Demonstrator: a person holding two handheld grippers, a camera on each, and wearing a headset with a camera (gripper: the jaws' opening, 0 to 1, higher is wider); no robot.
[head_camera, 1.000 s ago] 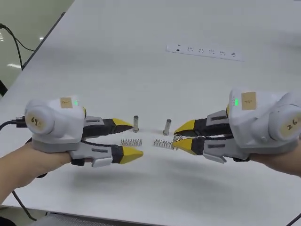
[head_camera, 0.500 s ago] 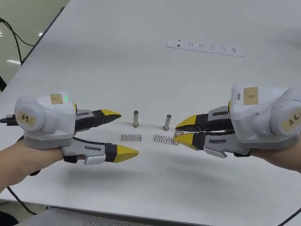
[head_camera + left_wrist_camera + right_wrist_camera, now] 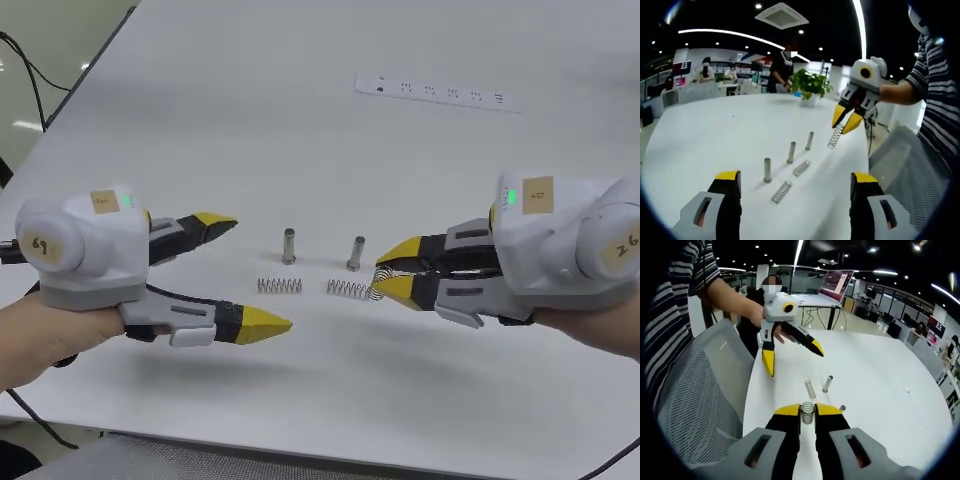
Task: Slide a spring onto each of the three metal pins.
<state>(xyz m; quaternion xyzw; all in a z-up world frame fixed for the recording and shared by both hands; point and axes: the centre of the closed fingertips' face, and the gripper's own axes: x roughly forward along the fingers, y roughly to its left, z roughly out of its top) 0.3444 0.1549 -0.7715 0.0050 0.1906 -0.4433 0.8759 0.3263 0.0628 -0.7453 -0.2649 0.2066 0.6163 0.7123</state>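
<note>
Two metal pins (image 3: 288,245) (image 3: 356,252) stand upright mid-table; the left gripper view shows three pins (image 3: 767,170) (image 3: 791,152) (image 3: 809,140) in a row. Two springs (image 3: 279,286) (image 3: 348,289) lie flat in front of them. My right gripper (image 3: 391,272) is shut on a third spring (image 3: 378,279), held just above the table to the right of the pins; the spring (image 3: 808,412) sits end-on between its yellow tips. My left gripper (image 3: 243,271) hovers left of the pins, jaws wide open and empty.
A white power strip (image 3: 435,93) lies at the back of the white table (image 3: 300,130). The table's left edge and a black cable (image 3: 30,75) are at far left. A grey mesh chair (image 3: 705,405) stands beside the table's near edge.
My left gripper has drawn back to the left and its jaws have spread wider. The right gripper has stayed almost in place with the spring in it.
</note>
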